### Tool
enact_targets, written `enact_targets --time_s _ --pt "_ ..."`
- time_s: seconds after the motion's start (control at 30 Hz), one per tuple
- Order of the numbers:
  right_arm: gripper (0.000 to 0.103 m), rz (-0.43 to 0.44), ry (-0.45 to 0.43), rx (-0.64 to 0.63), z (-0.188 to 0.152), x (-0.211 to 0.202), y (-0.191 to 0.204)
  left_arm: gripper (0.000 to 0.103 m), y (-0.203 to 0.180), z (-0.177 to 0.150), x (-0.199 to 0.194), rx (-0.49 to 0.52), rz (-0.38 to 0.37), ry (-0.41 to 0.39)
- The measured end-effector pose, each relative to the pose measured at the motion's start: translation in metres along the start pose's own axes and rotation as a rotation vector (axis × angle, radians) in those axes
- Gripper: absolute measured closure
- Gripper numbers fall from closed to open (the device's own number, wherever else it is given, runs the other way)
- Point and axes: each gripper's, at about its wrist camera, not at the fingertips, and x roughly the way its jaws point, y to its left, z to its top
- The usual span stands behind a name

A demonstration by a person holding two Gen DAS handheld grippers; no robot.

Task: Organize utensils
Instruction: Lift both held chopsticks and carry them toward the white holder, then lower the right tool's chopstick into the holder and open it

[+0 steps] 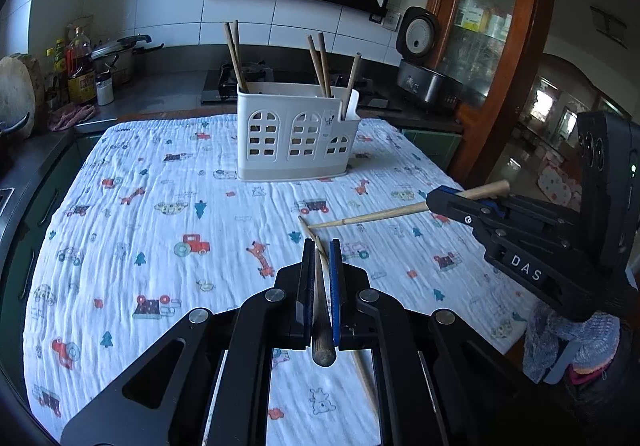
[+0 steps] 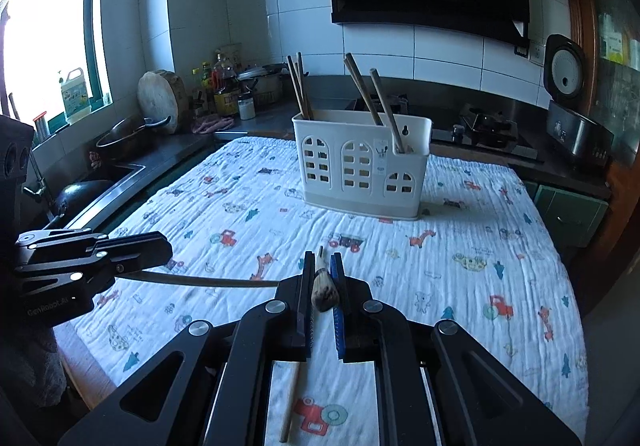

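Gripping: left gripper (image 1: 322, 254) has its jaws clenched on one chopstick (image 1: 320, 306), butt end toward the camera, tip out past the jaws.
Right gripper (image 2: 322, 266): jaws likewise clamped on a second chopstick (image 2: 323, 286), held along the fingers, likely so it can drop tip-first.
Between the grippers: the two held sticks cross or nearly meet at the tips; contact cannot be told.
Under the jaws: a loose stick (image 2: 290, 402) lies on the printed cloth (image 1: 160, 213), not yet collected.
Ahead of the jaws: white holder (image 1: 296, 133) stands upright on the cloth-covered counter, well apart, with several chopsticks (image 1: 322, 63) already leaning in its compartments.
Step judged: both sticks lifted clear of the cloth, next carried forward to the holder.
Risk: thin round sticks may swivel in the jaws.
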Motion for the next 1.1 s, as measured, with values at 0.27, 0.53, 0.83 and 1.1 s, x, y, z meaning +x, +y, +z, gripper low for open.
enact_targets --time_s 0.27,0.53,0.83,1.1 --pt "0.096 -0.017 -0.027 -0.023 0.047 -0.001 -0.013 0.097 0.004 0.015 0.005 0.082 -0.012 0.002" --pt "0.096 -0.013 -0.030 -0.026 0.047 0.000 -0.014 0.097 0.004 0.004 0.004 0.111 -0.026 0.034" --pt "0.096 -0.007 -0.029 0.007 0.030 -0.007 -0.016 0.097 0.009 -0.036 0.002 0.024 -0.032 0.038" --pt "0.096 -0.013 -0.031 0.043 0.020 -0.015 -0.022 0.101 0.022 -0.080 0.023 -0.103 -0.065 0.074"
